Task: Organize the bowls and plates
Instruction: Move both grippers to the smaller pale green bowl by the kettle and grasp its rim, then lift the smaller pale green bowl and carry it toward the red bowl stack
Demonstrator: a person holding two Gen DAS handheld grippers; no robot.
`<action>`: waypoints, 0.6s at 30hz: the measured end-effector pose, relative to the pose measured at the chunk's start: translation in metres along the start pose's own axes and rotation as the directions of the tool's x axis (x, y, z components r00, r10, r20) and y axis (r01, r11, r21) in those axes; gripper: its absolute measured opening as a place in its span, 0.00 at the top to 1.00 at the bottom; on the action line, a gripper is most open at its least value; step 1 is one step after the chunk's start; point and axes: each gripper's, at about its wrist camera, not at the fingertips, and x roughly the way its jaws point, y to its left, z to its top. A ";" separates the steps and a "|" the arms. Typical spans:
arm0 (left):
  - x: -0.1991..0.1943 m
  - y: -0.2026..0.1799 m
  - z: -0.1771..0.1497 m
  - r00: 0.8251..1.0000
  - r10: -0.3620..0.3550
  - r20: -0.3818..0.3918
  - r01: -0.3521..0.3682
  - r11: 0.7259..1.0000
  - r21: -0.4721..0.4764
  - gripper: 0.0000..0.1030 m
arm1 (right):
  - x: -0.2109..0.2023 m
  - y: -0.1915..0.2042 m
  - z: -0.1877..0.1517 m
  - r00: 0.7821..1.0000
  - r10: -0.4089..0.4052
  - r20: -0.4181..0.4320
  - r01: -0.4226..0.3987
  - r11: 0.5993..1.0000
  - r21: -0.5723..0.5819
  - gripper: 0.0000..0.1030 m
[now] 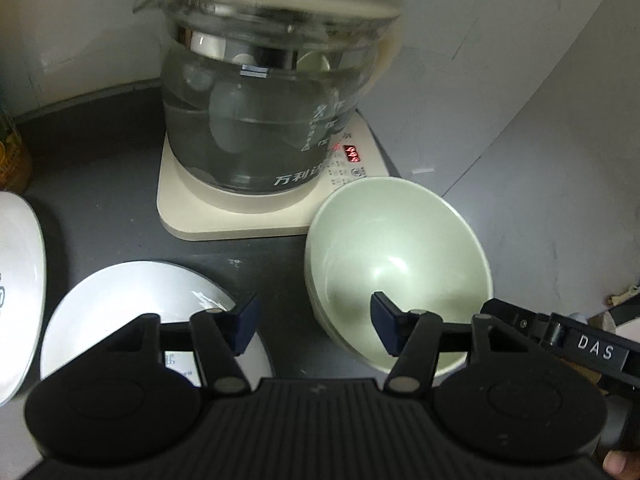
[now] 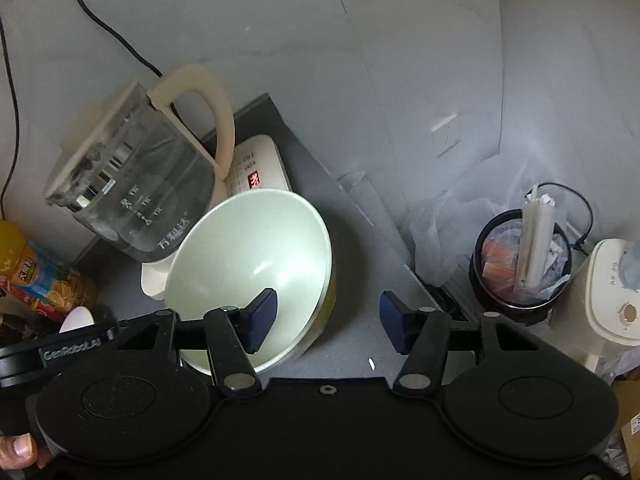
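Observation:
A pale green bowl [image 1: 396,256] sits on the dark grey counter, apparently stacked in another bowl; it also shows in the right wrist view [image 2: 248,256]. A white plate [image 1: 132,300] lies left of it, and a second white plate [image 1: 18,264] lies at the far left edge. My left gripper [image 1: 314,324] is open and empty, its right finger over the bowl's near rim, its left finger over the plate. My right gripper [image 2: 328,320] is open and empty, its left finger over the bowl's rim, its right finger over bare counter.
A glass kettle [image 1: 256,92] on a cream base [image 1: 240,216] stands just behind the bowl. A juice bottle [image 2: 36,276] stands at the left. The counter's right edge [image 2: 360,208] drops to a bin [image 2: 520,264] and a white appliance [image 2: 608,292].

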 end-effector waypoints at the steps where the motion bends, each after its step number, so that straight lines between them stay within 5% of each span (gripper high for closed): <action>1: 0.004 0.001 0.001 1.000 0.004 -0.007 -0.005 1.000 -0.009 0.47 | 0.004 -0.001 0.001 1.000 0.003 -0.008 -0.003 1.000 0.007 0.50; 12: 0.033 0.000 0.006 0.999 -0.002 -0.053 -0.001 0.998 -0.059 0.79 | 0.032 -0.002 0.004 0.998 0.021 -0.065 -0.019 0.999 0.033 0.66; 18: 0.040 -0.005 0.004 0.996 0.000 -0.087 -0.004 0.999 -0.035 0.86 | 0.046 0.000 0.002 0.994 0.024 -0.111 -0.020 0.999 0.038 0.78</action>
